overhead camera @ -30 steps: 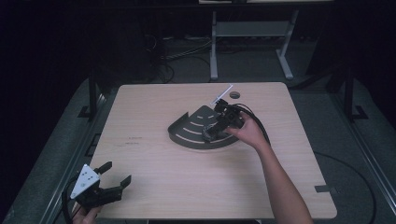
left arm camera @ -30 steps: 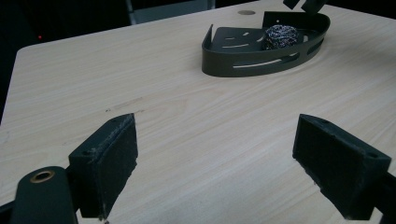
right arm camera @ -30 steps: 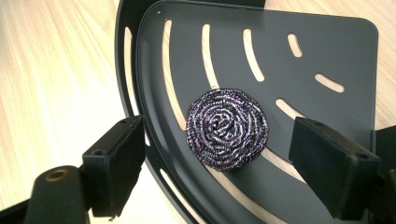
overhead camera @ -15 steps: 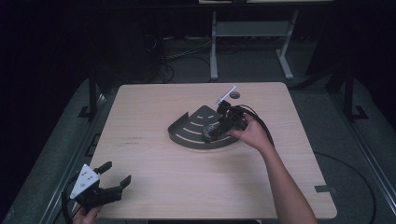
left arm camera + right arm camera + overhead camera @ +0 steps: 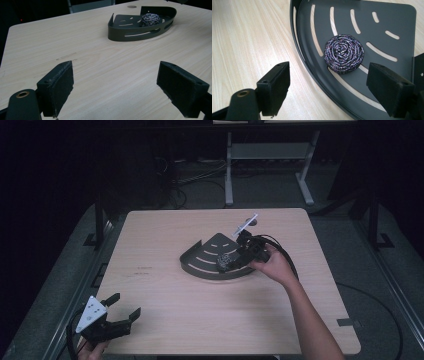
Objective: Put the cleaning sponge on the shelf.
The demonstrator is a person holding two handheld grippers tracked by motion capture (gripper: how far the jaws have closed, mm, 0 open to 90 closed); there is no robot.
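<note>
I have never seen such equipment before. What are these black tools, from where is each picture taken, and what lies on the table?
A person holds a hand tool with two padded jaws in each hand. The high view looks down on the wooden table. There the left gripper waits open at the near left corner, and the right gripper reaches over a dark quarter-round tray. The other two pictures come from small cameras riding on the grippers, so black jaws rise from the bottom. In the right gripper view, a metal scouring pad lies in the tray, and the open jaws stand apart from it. Nothing is held.
</note>
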